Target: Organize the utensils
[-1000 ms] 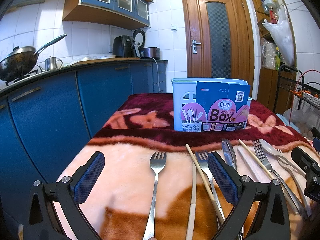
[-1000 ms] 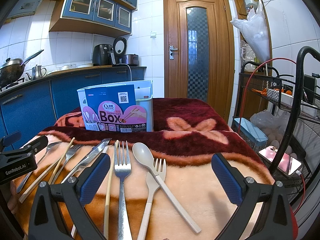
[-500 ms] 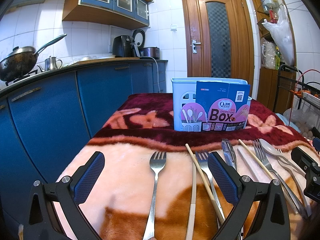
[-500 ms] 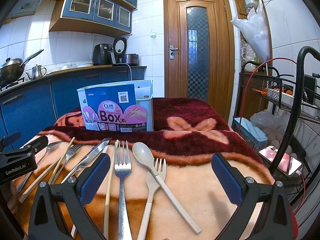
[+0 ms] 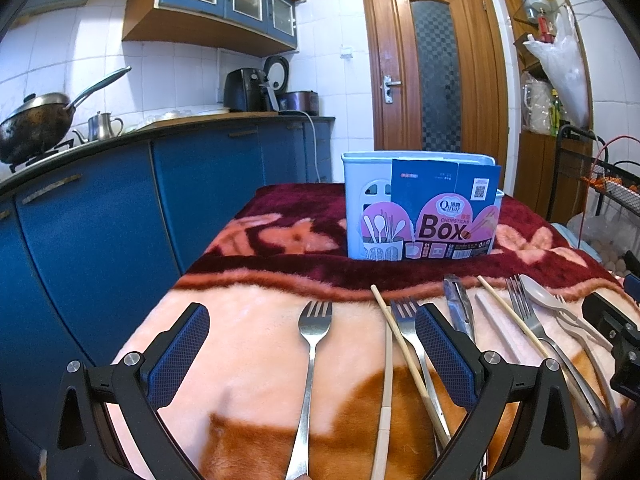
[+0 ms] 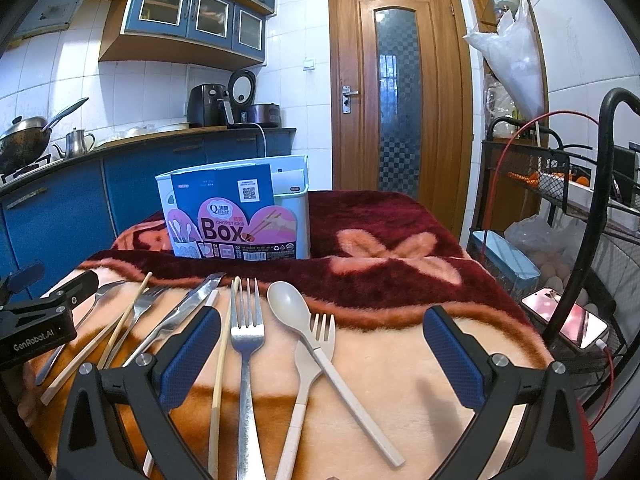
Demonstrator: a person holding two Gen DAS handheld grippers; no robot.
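Utensils lie in a row on a blanket-covered table. In the left wrist view, my open, empty left gripper (image 5: 312,354) straddles a steel fork (image 5: 311,356); chopsticks (image 5: 408,356), another fork (image 5: 414,340), and a knife (image 5: 458,306) lie to its right. In the right wrist view, my open, empty right gripper (image 6: 322,354) hovers over a steel fork (image 6: 247,344), a beige spoon (image 6: 316,328) and a beige fork (image 6: 308,360). A pale blue utensil box (image 5: 420,216), with a "Box" label, stands behind the row; it also shows in the right wrist view (image 6: 236,216).
Blue kitchen cabinets (image 5: 120,220) run along the left with a wok (image 5: 36,124) on the stove. A black wire rack (image 6: 580,208) and a phone (image 6: 564,316) sit close to the table's right edge. A wooden door (image 6: 400,100) is behind.
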